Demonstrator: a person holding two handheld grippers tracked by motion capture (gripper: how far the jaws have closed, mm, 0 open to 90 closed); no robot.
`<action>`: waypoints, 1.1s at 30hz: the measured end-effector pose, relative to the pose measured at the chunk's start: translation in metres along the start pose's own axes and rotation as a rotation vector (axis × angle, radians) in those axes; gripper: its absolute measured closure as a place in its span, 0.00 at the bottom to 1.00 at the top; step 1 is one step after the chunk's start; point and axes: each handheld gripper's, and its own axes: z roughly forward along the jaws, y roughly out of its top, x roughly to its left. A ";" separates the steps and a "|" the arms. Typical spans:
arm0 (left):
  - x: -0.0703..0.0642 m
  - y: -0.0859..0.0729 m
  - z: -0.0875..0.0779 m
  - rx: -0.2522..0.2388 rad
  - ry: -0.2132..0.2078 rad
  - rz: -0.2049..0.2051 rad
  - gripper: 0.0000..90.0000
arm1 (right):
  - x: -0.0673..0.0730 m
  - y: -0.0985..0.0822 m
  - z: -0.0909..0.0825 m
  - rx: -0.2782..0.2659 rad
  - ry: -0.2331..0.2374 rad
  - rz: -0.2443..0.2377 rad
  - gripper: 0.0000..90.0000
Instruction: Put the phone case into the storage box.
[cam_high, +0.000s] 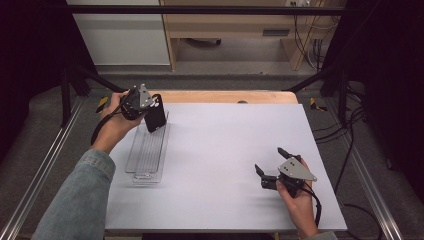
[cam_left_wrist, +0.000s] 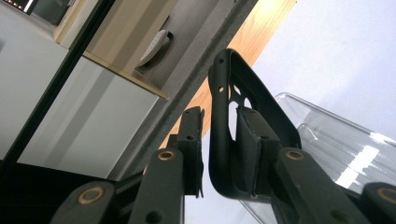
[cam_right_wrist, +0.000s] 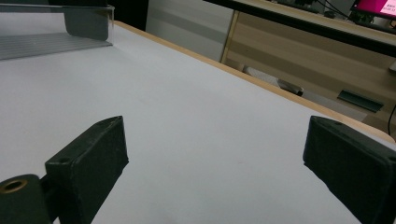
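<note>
up at the far left of the white table top (cam_high: 225, 165), the left gripper (cam_high: 150, 111) sits over the far end of a clear plastic tray (cam_high: 147, 150), with the person's left hand (cam_high: 116, 120) wrapped around its body and a denim sleeve (cam_high: 80, 200) trailing back toward the bottom edge. a black plastic piece (cam_high: 155, 116) stands upright in that far end of the tray, right at the gripper's tip. in the left gripper view the same black plastic piece (cam_left_wrist: 243, 130) shows as a curved frame with cut-out openings; it lies between the two jaws, close against the right-hand pad (cam_left_wrist: 250, 154), while a sliver of light separates it from the left-hand pad (cam_left_wrist: 191, 140). the jaws are only slightly parted and are not clamped on the piece. behind it, the clear plastic tray (cam_left_wrist: 336, 140) catches a bright reflection, and the wooden table edge (cam_left_wrist: 261, 32) runs diagonally across. over on the near right, the right gripper (cam_high: 275, 167) rests low over the bare table, well apart from the tray, in the person's right hand (cam_high: 297, 200). its jaws are spread wide, and in the right gripper view nothing but white table top (cam_right_wrist: 210, 140) lies between the two pads (cam_right_wrist: 93, 158), with the tray (cam_right_wrist: 51, 32) and the dark piece seen small at the far upper left.
</note>
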 end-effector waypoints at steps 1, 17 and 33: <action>0.000 -0.001 -0.001 0.003 0.007 -0.004 0.75 | 0.000 0.000 0.000 0.001 0.000 0.000 0.07; -0.006 -0.022 0.000 0.023 0.101 -0.196 0.53 | 0.002 0.000 0.001 0.001 0.004 -0.004 0.07; -0.005 -0.022 -0.001 -0.019 0.082 -0.281 0.52 | 0.001 0.000 0.001 0.003 0.003 -0.001 0.07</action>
